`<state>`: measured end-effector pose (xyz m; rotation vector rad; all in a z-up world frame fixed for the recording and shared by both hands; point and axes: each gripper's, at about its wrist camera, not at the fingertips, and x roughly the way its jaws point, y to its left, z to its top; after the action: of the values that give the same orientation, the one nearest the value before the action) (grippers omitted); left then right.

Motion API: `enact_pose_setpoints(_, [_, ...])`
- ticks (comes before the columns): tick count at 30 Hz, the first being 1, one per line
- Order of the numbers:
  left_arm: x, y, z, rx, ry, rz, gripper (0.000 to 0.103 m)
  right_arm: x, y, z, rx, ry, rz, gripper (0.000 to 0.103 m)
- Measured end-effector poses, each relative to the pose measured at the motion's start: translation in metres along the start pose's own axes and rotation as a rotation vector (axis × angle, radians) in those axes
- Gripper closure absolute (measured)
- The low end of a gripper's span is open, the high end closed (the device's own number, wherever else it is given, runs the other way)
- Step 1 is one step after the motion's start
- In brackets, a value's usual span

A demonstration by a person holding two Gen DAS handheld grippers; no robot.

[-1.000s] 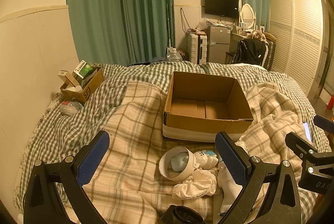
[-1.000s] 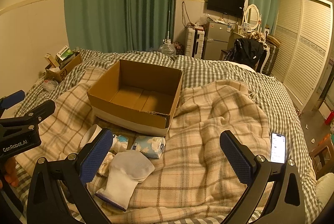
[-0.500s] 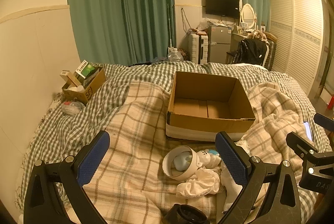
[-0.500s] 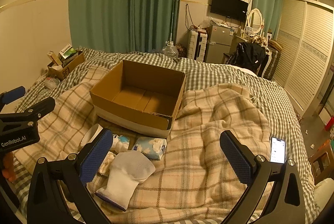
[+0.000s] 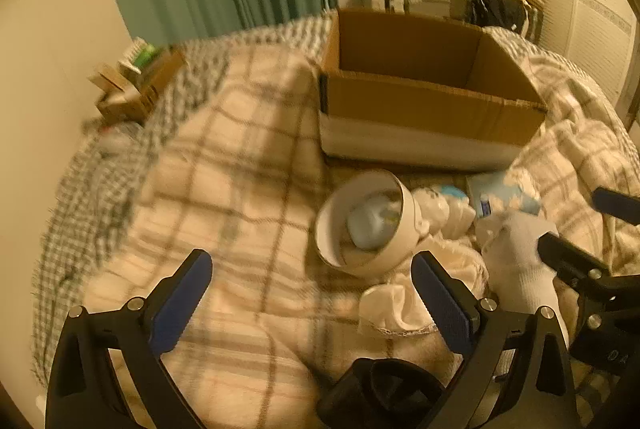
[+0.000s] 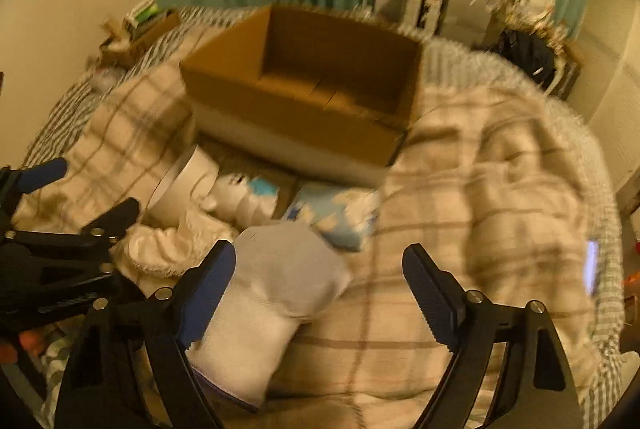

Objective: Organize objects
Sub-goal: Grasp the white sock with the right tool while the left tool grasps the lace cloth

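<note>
Lying on a plaid blanket [image 5: 248,221], the loose items cluster near the front wall of an open cardboard box [image 5: 424,101]. At far left, a small carton [image 5: 136,85] of packets sits by the wall on the checked bedspread [image 5: 100,189].

Left gripper [image 5: 312,305]: jaws spread wide, holding nothing, low over the blanket. Its right fingertip [image 5: 440,293] sits just beside a white cup [image 5: 368,225] that lies on its side, mouth toward the camera, with a pale blue object inside; blur prevents identifying that object. A crumpled white cloth [image 5: 396,305] lies near the cup, under the right finger. A dark round object [image 5: 384,389] shows at the near edge.

Right of the cup lies a small white bottle [image 6: 244,197], then a blue tissue pack [image 6: 340,217], just in front of the box.

Right gripper [image 6: 320,285]: jaws spread wide, nothing clamped. Its left fingertip [image 6: 208,281] appears to overlap the edge of a white sock [image 6: 276,285], which lies between the jaws toward the left; contact cannot be confirmed. The right finger stands over bare blanket.

At far right, a lit phone [image 6: 591,265] rests on the bedspread, well apart from the box.
</note>
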<state>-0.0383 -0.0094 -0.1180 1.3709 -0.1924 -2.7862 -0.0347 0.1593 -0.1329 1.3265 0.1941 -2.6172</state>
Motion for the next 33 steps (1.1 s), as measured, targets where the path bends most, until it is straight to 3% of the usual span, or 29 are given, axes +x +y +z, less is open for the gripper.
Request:
enact_pose_setpoints(7, [0.019,-0.01,-0.005,0.036,0.077,-0.076,0.005,0.039,-0.013,-0.009,0.083,0.164,0.156,0.018])
enact_pose_setpoints(10, [0.03,-0.018,-0.008,0.064,0.131,-0.127,0.011,0.041,-0.018,-0.011,0.107,0.188,0.225,0.034])
enact_pose_setpoints(13, [0.034,-0.027,-0.013,0.091,0.148,-0.162,0.028,0.029,-0.02,-0.011,0.103,0.152,0.22,0.044])
enact_pose_setpoints(15, [0.033,-0.03,-0.015,0.09,0.154,-0.229,0.057,0.019,-0.022,-0.011,0.105,0.118,0.187,0.049])
enact_pose_setpoints(16, [0.033,-0.031,-0.016,0.089,0.157,-0.258,0.063,0.013,-0.023,-0.01,0.103,0.095,0.166,0.049])
enact_pose_setpoints(17, [0.033,-0.032,-0.016,0.088,0.16,-0.284,0.076,0.009,-0.024,-0.008,0.096,0.077,0.148,0.05])
enact_pose_setpoints(20, [0.029,-0.033,-0.015,0.051,0.168,-0.288,0.092,-0.007,-0.024,-0.003,0.044,0.026,0.07,0.051])
enact_pose_setpoints(25, [0.016,-0.016,0.0,-0.064,0.161,-0.31,0.095,-0.035,-0.031,0.015,0.021,-0.044,0.029,0.052])
enact_pose_setpoints(33, [-0.032,-0.012,0.048,-0.052,0.017,-0.316,0.096,-0.076,-0.043,0.063,0.036,-0.178,0.017,0.052])
